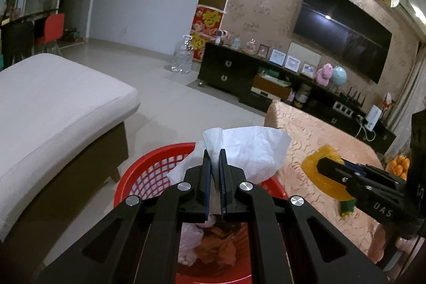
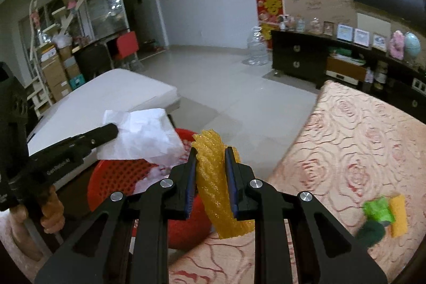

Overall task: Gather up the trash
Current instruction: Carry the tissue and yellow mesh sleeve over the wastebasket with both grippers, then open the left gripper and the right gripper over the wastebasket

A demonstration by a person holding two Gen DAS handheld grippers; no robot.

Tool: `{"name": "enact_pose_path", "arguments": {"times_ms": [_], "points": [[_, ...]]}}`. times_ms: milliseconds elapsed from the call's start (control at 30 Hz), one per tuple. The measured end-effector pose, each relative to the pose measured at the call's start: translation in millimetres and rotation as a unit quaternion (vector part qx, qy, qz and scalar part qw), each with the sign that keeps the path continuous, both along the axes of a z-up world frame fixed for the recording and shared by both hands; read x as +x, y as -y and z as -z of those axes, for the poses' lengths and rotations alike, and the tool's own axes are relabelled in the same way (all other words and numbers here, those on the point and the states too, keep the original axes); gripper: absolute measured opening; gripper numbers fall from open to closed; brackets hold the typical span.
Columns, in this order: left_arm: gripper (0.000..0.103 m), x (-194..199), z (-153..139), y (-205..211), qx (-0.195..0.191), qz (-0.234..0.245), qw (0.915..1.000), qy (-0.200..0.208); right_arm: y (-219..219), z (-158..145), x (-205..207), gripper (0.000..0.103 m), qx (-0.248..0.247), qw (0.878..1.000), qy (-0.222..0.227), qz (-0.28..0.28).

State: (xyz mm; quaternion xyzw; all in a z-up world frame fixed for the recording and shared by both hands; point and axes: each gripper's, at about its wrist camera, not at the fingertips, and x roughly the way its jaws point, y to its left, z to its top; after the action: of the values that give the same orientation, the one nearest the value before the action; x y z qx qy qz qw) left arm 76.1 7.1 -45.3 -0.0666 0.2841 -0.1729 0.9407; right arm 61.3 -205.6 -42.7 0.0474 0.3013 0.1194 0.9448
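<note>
1. The sofa (image 1: 53,103) lies far left, clear of the work.
2. The red basket (image 1: 149,172) stands on the floor between the sofa and the table (image 1: 306,129), with pink and orange scraps already in its bottom.
3. The left gripper (image 1: 215,159) is clenched on a white tissue (image 1: 253,148), its jaws almost together with only the thin sheet between them. The tissue hangs over the basket's rim.
4. To do this step well, I judge the left gripper should tip down over the middle of the basket before letting go, so the light sheet drops inside and does not drift onto the floor. Opening wide and giving a small shake would free any paper stuck to the pads.
5. The right gripper (image 2: 211,159) grasps a yellow bubble wrap (image 2: 218,185) strip, jaws part open around its bulk. The strip sits upright between the pads, at the table's edge just beside the basket.
6. The wrap looks springy, so it may uncurl on release. Letting it go low inside the basket seems safest, and one gripper at a time would keep the two from bumping.
7. Farther right on the table lies a green and yellow wrapper (image 2: 383,214), blurred, apparently trash yet to be collected.
</note>
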Motion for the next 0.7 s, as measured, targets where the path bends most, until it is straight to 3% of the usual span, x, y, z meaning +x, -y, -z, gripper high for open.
{"name": "enact_pose_path", "arguments": {"times_ms": [267,400,467,600,700], "points": [[0.005,1.0,3.9,-9.3,0.014,-0.015,0.9998,-0.005,-25.4,8.6,12.8,0.021,0.026,0.999,-0.018,-0.033],[0.009,1.8,3.5,-13.2,0.011,-0.018,0.9997,-0.009,-38.3,11.7,12.0,0.026,0.032,0.998,-0.022,-0.047],[0.017,1.9,3.8,-14.1,0.012,-0.019,0.9997,-0.008,-42.5,16.2,11.5,0.03,0.034,0.998,-0.028,-0.052],[0.043,1.3,3.2,-17.8,0.009,-0.028,0.9995,-0.006,-45.1,21.7,11.5,0.045,0.039,0.997,-0.038,-0.056],[0.049,2.4,3.3,-22.0,0.003,-0.037,0.9993,-0.008,-43.2,20.8,9.3,0.055,0.042,0.997,-0.033,-0.05]]}}
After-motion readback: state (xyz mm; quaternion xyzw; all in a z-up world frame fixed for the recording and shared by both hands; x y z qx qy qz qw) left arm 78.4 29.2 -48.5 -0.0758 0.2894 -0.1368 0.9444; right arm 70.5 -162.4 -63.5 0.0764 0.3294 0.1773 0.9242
